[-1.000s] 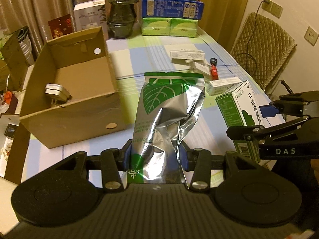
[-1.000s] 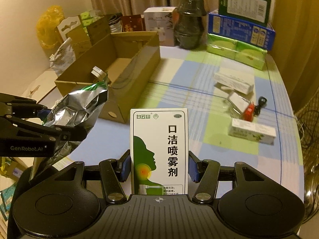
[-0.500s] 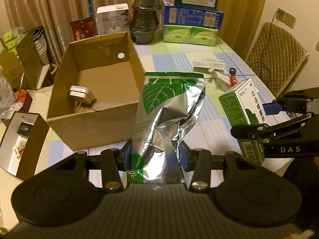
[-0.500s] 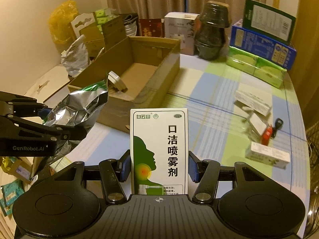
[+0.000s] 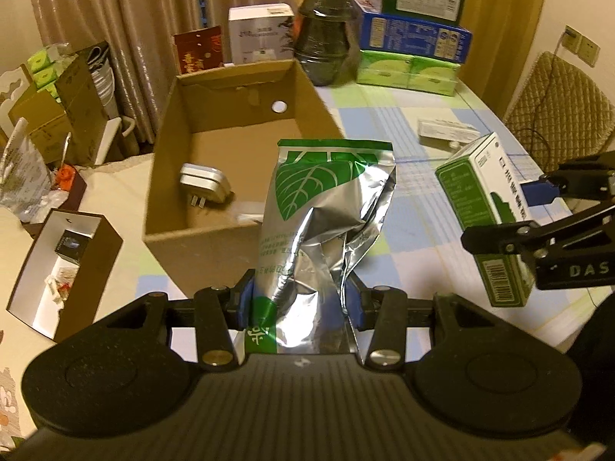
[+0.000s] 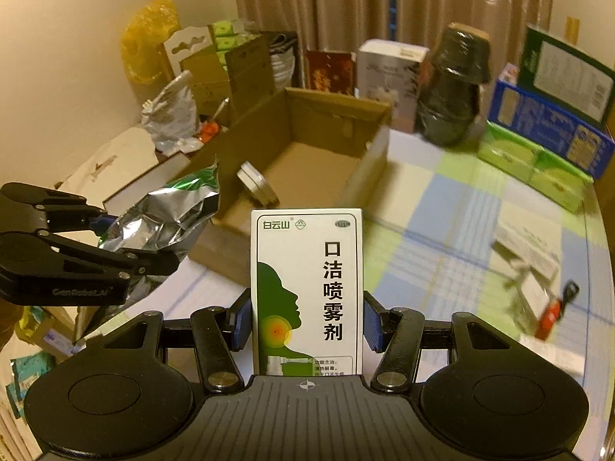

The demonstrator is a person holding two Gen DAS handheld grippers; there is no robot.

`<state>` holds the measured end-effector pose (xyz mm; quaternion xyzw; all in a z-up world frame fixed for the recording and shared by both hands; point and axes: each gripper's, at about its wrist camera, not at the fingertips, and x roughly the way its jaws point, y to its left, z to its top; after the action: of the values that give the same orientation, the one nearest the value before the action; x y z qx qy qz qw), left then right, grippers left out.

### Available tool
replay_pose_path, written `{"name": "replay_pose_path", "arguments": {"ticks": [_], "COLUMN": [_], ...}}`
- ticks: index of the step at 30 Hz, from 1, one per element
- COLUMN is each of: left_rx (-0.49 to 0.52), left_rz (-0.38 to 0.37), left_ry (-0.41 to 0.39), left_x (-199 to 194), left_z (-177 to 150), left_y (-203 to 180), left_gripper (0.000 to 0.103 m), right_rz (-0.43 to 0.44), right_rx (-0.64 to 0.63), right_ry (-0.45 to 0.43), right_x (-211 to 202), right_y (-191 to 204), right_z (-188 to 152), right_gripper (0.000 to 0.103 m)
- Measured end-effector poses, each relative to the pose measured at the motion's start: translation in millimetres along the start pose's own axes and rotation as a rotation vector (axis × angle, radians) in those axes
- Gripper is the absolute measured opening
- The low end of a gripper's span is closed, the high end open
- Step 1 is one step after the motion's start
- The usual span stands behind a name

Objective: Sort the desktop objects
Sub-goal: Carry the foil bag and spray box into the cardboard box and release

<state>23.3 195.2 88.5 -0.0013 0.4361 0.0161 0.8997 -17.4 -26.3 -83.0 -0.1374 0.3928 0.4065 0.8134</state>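
So, both grippers are loaded. The left gripper [image 5: 303, 303] is clamped on a crumpled silver foil bag [image 5: 323, 226] with a green leaf print, its blue pads pressing the bag's lower part from either side, and the bag stands upright in the jaws just in front of the open cardboard box [image 5: 246, 253]. The right gripper [image 6: 306, 324] is clamped on a white-and-green spray carton [image 6: 307, 292], held upright with its printed face to the camera, also short of the box's near corner. Neither item is over the opening yet, as far as I can judge.

Inside the box lies 1 thing I can make out, a white plug adapter [image 5: 205, 184] on the floor near the left wall; something pale sits by the near wall, too small to tell. So I'd say the sorting is under way but far from done: 1 item in, 2 in hand.

Out on the checked tablecloth [image 6: 442, 230], well apart from the box, several small white cartons [image 6: 530, 249] and a red-and-black gadget [image 6: 553, 311] are left to collect. The stacked boxes and dark pot at the far edge may not be part of it.
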Motion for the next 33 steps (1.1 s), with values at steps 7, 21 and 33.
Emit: {"name": "replay_pose_path", "arguments": {"ticks": [7,21,33], "left_rx": [-0.024,-0.064,-0.149], "left_rz": [0.037,0.053,0.018], "left_ry": [-0.033,-0.046,-0.095], "left_x": [1,43,75], "left_z": [30,79,96], "left_y": [37,82,93], "left_gripper": [0.041,0.041,0.049], "right_rz": [0.057,0.075,0.090], "right_rx": [0.050,0.247,0.327], "right_ry": [-0.036,-0.047,-0.094], "right_x": [26,86,98], "right_y": [7,-18,-39], "right_z": [44,90,84], "right_gripper": [0.053,0.053,0.072]}}
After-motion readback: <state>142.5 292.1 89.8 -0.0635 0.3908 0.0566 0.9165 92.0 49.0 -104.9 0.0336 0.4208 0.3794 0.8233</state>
